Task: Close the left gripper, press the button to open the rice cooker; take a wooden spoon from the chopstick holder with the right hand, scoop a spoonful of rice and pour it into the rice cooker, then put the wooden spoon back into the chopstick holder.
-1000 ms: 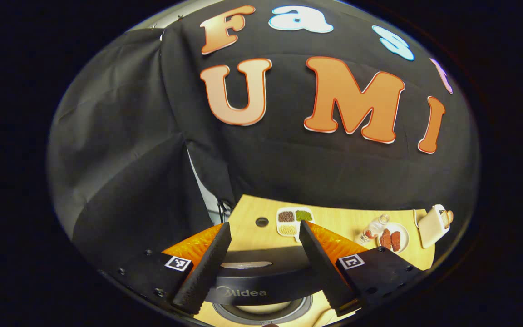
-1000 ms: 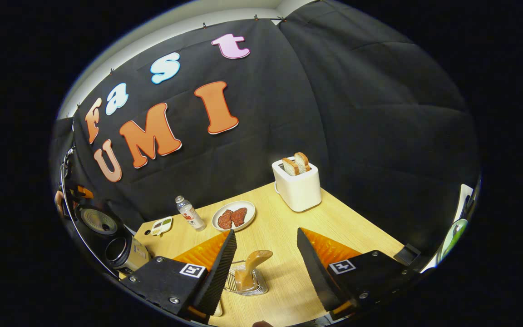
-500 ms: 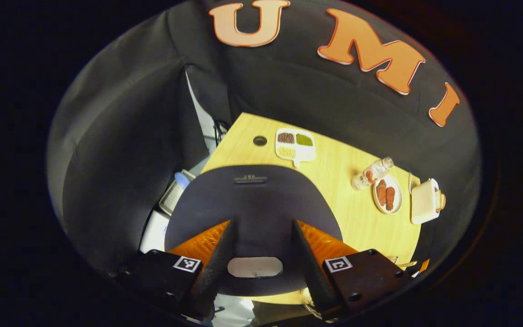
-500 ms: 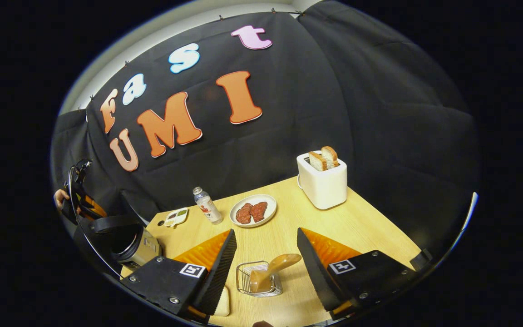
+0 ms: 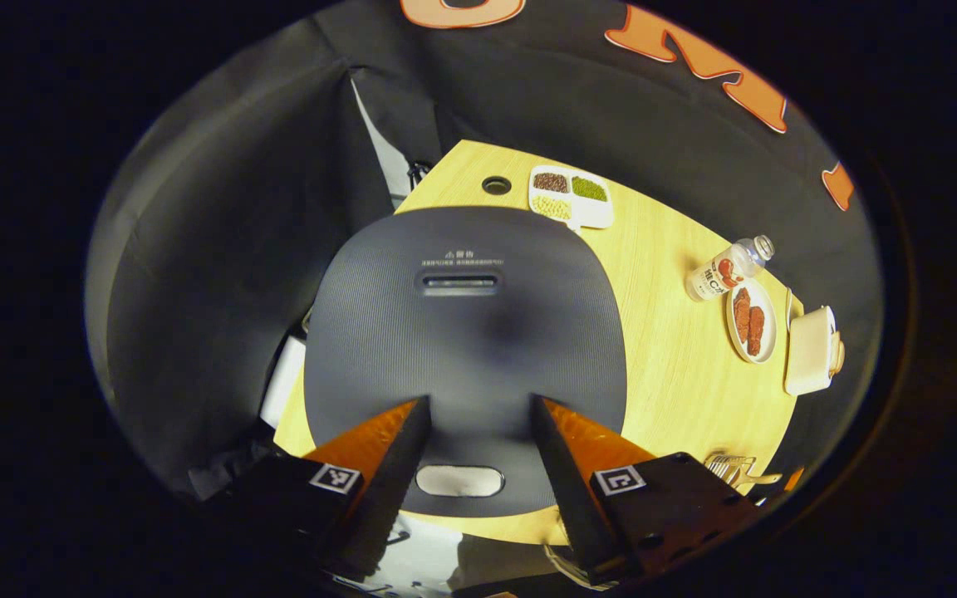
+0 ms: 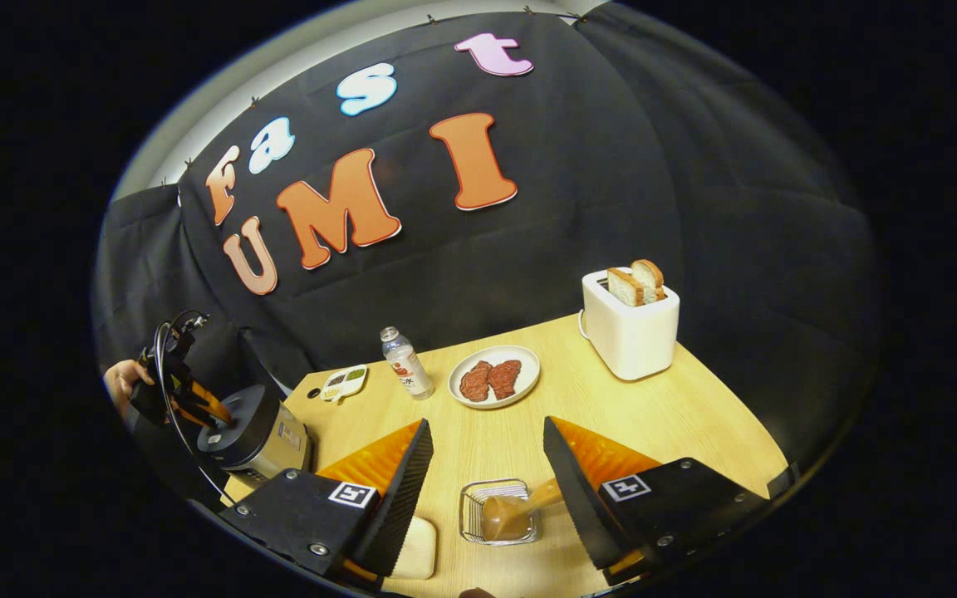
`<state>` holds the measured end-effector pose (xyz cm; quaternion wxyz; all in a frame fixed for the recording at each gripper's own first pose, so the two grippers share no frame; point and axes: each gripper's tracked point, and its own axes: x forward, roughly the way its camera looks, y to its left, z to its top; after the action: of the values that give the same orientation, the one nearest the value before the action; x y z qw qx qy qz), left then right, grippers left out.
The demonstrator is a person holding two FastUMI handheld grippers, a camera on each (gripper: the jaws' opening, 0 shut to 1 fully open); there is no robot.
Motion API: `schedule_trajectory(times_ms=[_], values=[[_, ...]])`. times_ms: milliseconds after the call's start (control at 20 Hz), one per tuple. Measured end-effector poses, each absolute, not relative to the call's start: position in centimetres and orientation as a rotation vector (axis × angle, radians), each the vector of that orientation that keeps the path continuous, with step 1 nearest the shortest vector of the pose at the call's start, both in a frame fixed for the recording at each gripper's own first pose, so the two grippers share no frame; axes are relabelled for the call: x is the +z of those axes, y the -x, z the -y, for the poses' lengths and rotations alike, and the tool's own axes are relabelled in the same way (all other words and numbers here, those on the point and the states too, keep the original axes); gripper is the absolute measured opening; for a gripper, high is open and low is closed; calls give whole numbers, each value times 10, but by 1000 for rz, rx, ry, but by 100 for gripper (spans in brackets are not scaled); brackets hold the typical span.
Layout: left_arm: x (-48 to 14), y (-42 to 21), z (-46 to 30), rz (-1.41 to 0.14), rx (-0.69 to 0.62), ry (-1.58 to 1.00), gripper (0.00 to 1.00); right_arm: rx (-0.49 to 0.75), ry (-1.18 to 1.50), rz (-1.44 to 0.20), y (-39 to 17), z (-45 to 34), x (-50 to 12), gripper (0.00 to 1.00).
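A: Why do we hang the left gripper [image 5: 474,453] over the rice cooker [image 5: 466,332], fingers spread wide, holding nothing?

B: We judge the button [image 5: 459,481] sits right beneath.

A: The wooden spoon [image 6: 520,508]?

B: In the chopstick holder [image 6: 497,513] on the near desk [image 6: 661,407], handle slanting right, between the right gripper [image 6: 485,469]'s wide, empty fingers.
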<state>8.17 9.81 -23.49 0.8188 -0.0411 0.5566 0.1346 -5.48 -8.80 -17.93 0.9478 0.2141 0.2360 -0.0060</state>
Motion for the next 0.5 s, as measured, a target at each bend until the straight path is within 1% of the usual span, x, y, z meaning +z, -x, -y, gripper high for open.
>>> schedule_trajectory(times_ms=[150, 250, 300, 350, 400, 500], values=[[-231, -84, -100, -1123, 266, 55, 89, 12, -431, -465, 47, 81, -171, 84], [-229, -82, -107, -1064, 297, 22, 88, 23, -401, -453, 41, 79, -162, 84], [-223, -81, -112, -1002, 309, -4, 89, 20, -378, -438, 37, 80, -155, 84], [-213, -82, -110, -937, 292, -28, 91, 21, -353, -416, 34, 79, -146, 84], [-196, -78, -106, -867, 280, -45, 88, 19, -322, -397, 29, 78, -138, 84], [-157, -77, -88, -702, 230, -64, 89, 12, -259, -350, 20, 75, -118, 83]])
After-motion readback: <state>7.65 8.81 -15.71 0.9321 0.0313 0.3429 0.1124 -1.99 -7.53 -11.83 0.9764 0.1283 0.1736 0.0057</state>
